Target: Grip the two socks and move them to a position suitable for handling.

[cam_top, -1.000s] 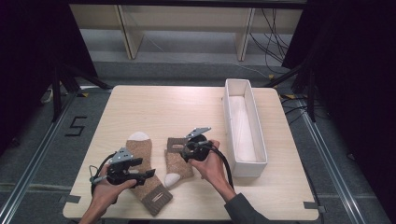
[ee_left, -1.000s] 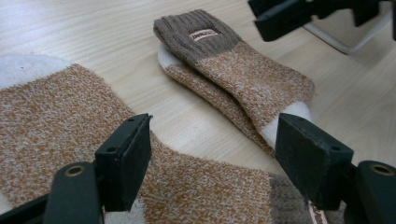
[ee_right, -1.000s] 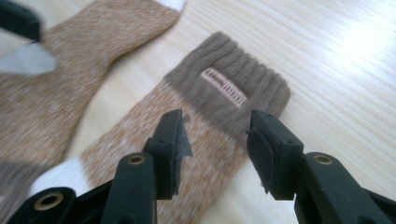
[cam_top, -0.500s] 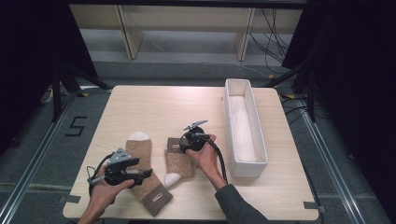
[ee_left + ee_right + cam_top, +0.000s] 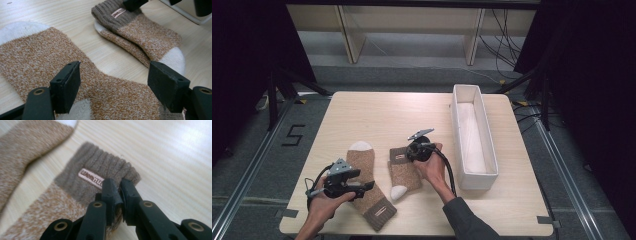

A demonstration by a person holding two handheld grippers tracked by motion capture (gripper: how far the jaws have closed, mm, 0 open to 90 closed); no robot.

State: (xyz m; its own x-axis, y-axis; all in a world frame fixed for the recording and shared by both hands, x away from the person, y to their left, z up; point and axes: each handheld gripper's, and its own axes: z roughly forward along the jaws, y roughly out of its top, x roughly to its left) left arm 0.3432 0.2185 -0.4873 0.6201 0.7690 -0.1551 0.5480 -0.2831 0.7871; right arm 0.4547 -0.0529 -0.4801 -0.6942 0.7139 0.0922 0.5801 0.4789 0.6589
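Jaws of the left gripper [image 5: 362, 188] stand wide apart, nearest the person's edge of the pale wooden table [image 5: 372, 112], over a long tan-flecked knitted sock with a white toe [image 5: 367, 185]; in the left gripper view that sock lies flat between and beneath the black pads [image 5: 66, 85], which press on nothing. Just beside it lies a folded tan knitted sock with a brown ribbed cuff [image 5: 404, 170]. The right gripper [image 5: 117, 197] has just been closing, and its jaws are now clenched on the edge of that cuff, near a small pink label [image 5: 90, 178]. Farther right stands a long white rectangular bin [image 5: 486, 150].
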